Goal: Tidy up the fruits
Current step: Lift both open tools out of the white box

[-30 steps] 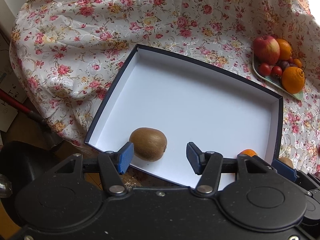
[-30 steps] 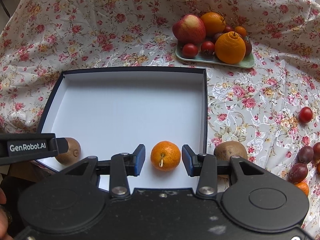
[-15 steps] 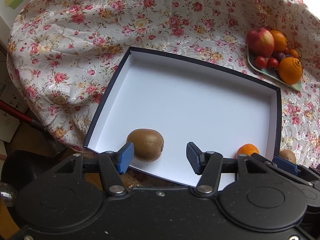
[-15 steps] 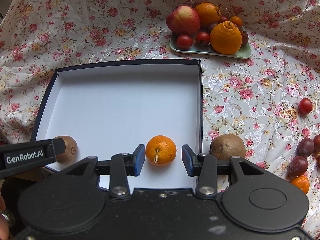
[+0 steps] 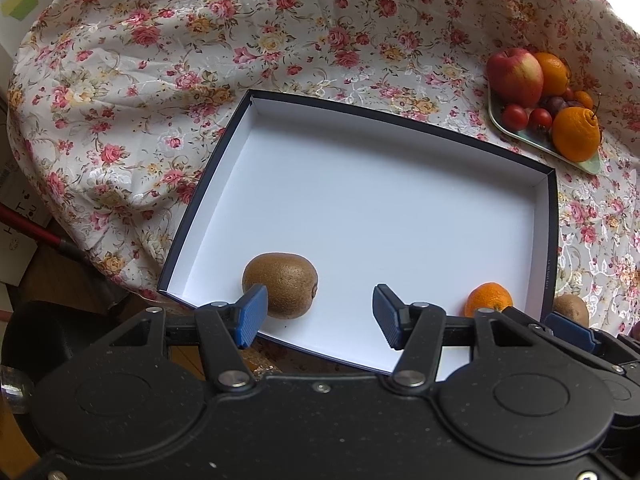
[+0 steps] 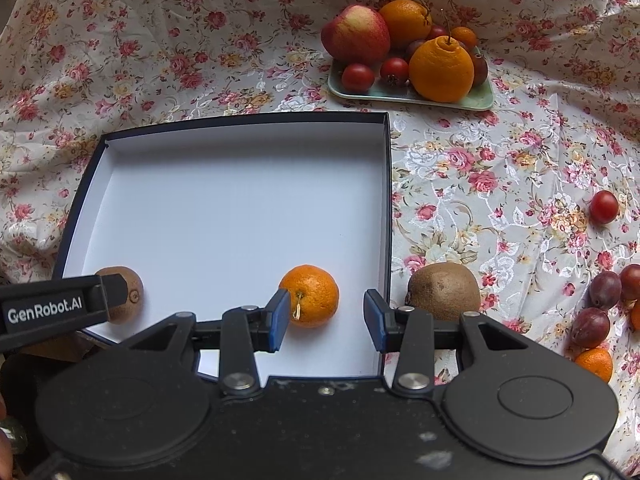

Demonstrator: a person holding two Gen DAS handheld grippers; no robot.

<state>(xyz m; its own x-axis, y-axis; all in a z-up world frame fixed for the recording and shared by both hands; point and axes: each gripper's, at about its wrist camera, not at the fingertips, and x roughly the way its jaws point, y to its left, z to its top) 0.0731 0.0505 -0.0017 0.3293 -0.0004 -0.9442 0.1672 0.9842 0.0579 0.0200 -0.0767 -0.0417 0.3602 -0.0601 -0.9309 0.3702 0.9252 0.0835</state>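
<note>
My left hand-held gripper hangs over the near edge of the box, fingers spread wide with nothing between them; the kiwi sits on the white floor of the box near its left front corner, just beyond my left blue pad, and I can't tell whether pad and fruit touch; over on the other side, my right hand-held gripper is parted too, holding nothing; the mandarin rests inside the box by the right wall, close behind the left pad, off-centre in the gap; a second kiwi lies outside the box on the floral cloth, just past the right wall; to the right on the cloth, a cherry tomato, some dark plums and a small mandarin are scattered; beyond the box, a pale green tray carries an apple, oranges and small red fruits, heaped together.
</note>
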